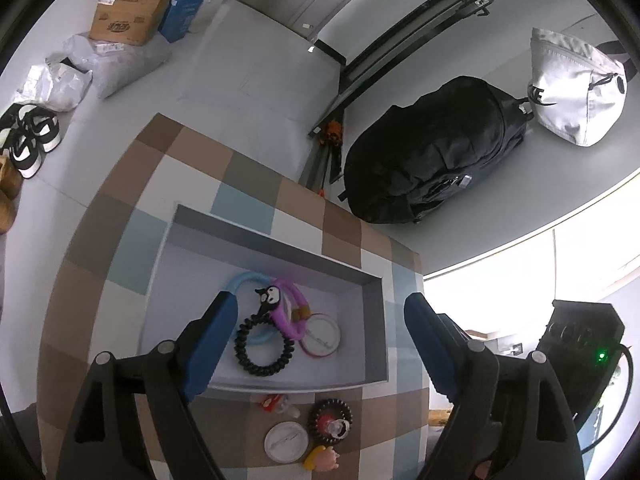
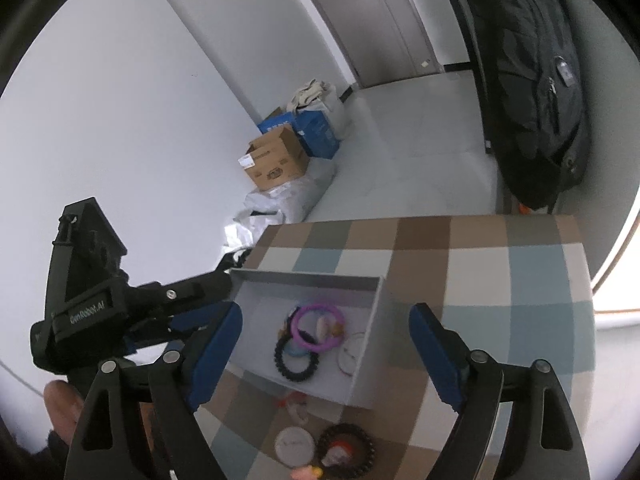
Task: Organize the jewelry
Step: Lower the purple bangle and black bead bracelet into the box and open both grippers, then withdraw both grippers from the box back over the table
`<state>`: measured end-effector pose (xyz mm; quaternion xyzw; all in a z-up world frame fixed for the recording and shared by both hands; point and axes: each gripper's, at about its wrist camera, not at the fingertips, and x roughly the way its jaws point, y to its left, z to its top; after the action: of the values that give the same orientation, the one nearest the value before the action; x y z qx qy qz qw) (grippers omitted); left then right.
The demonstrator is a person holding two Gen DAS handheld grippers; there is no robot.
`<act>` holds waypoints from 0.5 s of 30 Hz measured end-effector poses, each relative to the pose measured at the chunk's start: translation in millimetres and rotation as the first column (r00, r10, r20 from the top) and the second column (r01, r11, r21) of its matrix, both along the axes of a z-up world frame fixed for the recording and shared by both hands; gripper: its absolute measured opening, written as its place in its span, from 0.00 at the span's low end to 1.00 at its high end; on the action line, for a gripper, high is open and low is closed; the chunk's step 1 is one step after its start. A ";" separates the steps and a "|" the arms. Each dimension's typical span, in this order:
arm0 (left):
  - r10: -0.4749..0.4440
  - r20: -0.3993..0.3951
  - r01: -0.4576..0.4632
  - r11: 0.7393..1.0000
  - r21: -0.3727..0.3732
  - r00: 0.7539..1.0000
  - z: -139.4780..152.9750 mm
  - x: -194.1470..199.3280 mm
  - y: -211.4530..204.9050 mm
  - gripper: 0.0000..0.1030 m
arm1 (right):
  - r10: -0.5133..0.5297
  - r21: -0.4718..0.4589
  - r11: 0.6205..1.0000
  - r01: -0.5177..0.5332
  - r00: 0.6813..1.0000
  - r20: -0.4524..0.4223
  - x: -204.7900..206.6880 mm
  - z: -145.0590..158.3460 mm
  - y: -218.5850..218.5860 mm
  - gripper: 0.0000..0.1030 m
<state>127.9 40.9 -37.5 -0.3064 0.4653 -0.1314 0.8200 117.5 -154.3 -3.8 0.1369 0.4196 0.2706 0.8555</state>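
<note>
Your left gripper [image 1: 320, 312] hangs spread and empty over the gray tray [image 1: 376, 320]. Your right gripper [image 2: 324, 324] is spread too, gripping nothing, above the purple bracelet [image 2: 316, 330].

bracelets [image 1: 280, 320] inside grey tray [image 1: 260, 236]

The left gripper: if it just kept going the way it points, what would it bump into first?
Probably the jewelry in the grey tray: the black spiral bracelet lies between the open jaws of the left gripper, roughly on its line. Depth is hard to judge here.
</note>
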 end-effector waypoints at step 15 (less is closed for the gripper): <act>-0.022 0.081 0.015 0.995 0.095 0.996 10.6 -42.1 -4.8 0.80 | -0.065 -0.037 0.997 0.067 0.997 0.040 -33.2 4.1 -34.7 0.89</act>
<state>85.8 36.1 -26.9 -0.2573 0.4399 -0.1292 0.8506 84.3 -189.0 0.3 0.1289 0.4033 0.2365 0.8745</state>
